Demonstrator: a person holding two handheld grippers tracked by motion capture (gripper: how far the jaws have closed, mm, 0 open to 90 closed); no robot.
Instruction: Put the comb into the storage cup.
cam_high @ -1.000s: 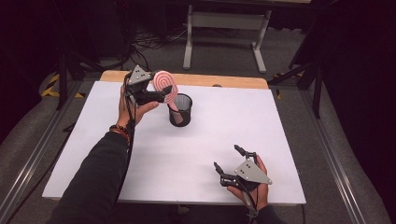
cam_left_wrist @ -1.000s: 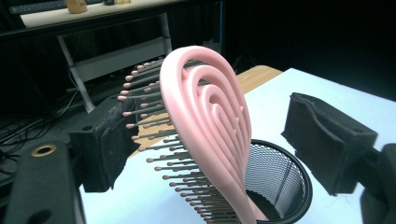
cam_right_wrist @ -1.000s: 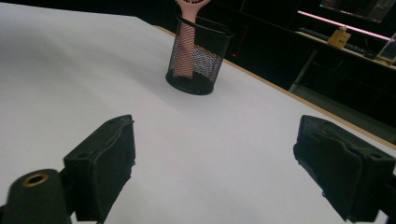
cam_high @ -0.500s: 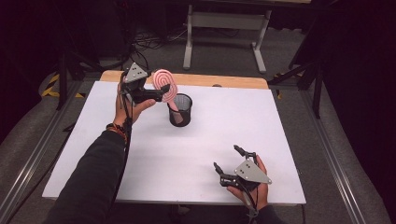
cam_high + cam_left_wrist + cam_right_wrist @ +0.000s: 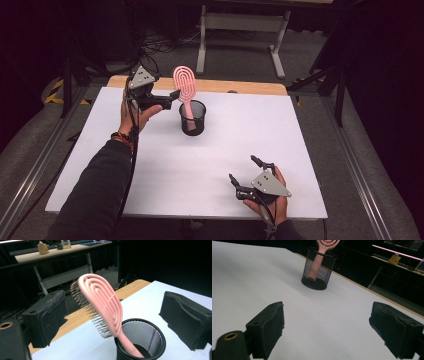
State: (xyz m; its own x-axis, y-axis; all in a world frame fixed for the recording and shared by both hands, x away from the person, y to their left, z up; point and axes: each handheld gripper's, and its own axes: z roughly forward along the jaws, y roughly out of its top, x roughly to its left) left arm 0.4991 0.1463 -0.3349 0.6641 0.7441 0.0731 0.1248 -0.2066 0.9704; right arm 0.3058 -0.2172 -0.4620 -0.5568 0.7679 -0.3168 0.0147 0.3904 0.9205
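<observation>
pink brush (image 5: 184, 86) stands handle-down in the mesh cup (image 5: 192, 117) at 12 o'clock on the worktop, left tool (image 5: 167, 98) just spread its jaws, so a clumsy pull-back could tip it.

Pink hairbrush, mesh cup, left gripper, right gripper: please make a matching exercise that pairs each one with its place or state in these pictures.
Things:
1. pink hairbrush
2. black mesh cup
3. left gripper
4. right gripper

Places or states:
A. open near the table's front edge, nothing between its jaws
B. stands on the white table, far half
C. handle down in the cup, head leaning out
D. jaws just opened, one on each side of the brush head, not pressing

Pairs: 1-C, 2-B, 3-D, 4-A
</observation>
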